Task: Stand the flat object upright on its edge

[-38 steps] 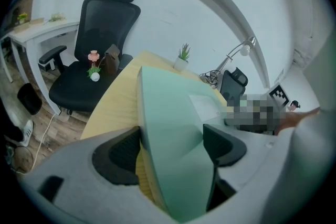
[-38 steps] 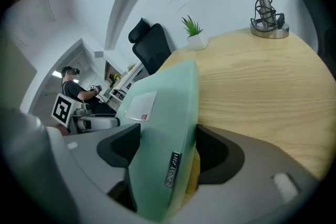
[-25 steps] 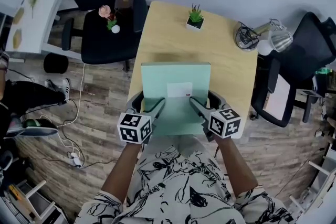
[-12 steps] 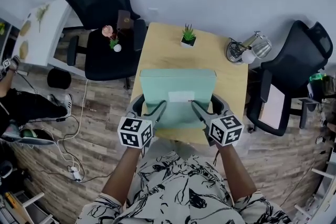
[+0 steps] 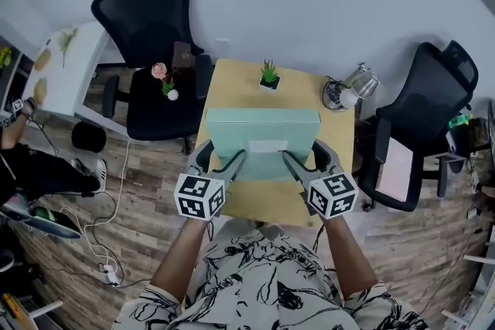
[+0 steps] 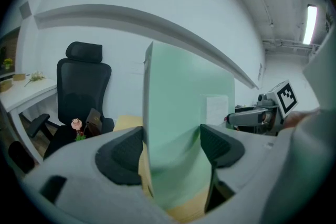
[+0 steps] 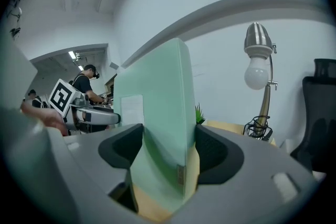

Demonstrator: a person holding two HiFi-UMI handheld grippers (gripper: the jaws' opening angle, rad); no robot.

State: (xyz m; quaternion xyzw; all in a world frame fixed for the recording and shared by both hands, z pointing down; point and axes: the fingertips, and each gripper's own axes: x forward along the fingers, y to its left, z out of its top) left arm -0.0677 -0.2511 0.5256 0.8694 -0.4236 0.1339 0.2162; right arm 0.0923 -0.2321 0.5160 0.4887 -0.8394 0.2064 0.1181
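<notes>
The flat object is a mint-green box [image 5: 263, 134] with a white label [image 5: 267, 145]. It is held tilted over the wooden table [image 5: 232, 85], far edge high. My left gripper [image 5: 220, 160] is shut on its left side and my right gripper [image 5: 306, 158] on its right side. In the left gripper view the box [image 6: 184, 102] stands on end between the two dark pads [image 6: 124, 153], filling my left gripper [image 6: 170, 148]. In the right gripper view the box [image 7: 157, 113] likewise fills my right gripper [image 7: 168, 150], with the pads [image 7: 214, 153] against its faces.
A small potted plant [image 5: 268, 76] and a desk lamp [image 5: 352, 86] stand at the table's far edge. Black office chairs stand at the left [image 5: 147, 19] and right [image 5: 421, 116], the left one carrying a small flower [image 5: 160, 73]. Cables lie on the floor at the left [image 5: 108, 228].
Both grippers have risen with the box between them. The box's far edge has swung up, so it stands steeper than before.
</notes>
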